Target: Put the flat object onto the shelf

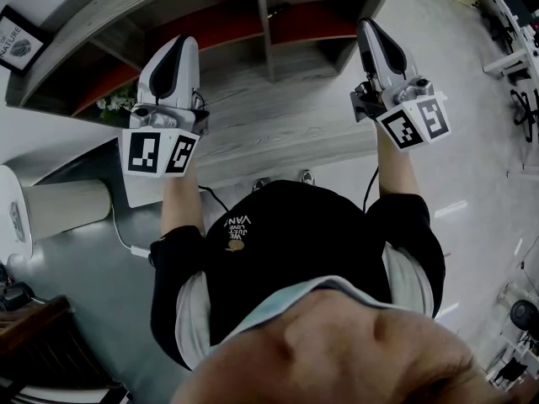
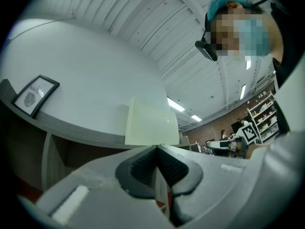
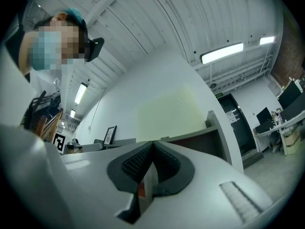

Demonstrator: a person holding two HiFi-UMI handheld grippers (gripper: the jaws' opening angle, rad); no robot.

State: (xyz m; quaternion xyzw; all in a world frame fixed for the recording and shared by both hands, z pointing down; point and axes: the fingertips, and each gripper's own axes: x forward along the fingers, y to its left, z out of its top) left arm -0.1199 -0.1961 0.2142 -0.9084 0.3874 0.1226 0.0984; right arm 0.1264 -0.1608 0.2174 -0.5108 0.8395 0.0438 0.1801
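Head view: left claw (image 1: 178,45) and right claw (image 1: 368,28) are raised toward the shelf (image 1: 278,99), well apart. The task's thing is not made out here.

Left gripper view: jaws together, gripping nothing. A pale flat panel (image 2: 150,123), likely the task's thing, stands on the shelf's top board by the wall (image 2: 95,80), just past the tips.

Right gripper view: jaws together, empty.

Judged light, stiff, smooth and tip-prone; pinch a free edge.

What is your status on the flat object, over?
Left gripper, right gripper: both shut. Pale flat panel just beyond the tips, contact unclear. Shelf unit in front; no obstruction seen.
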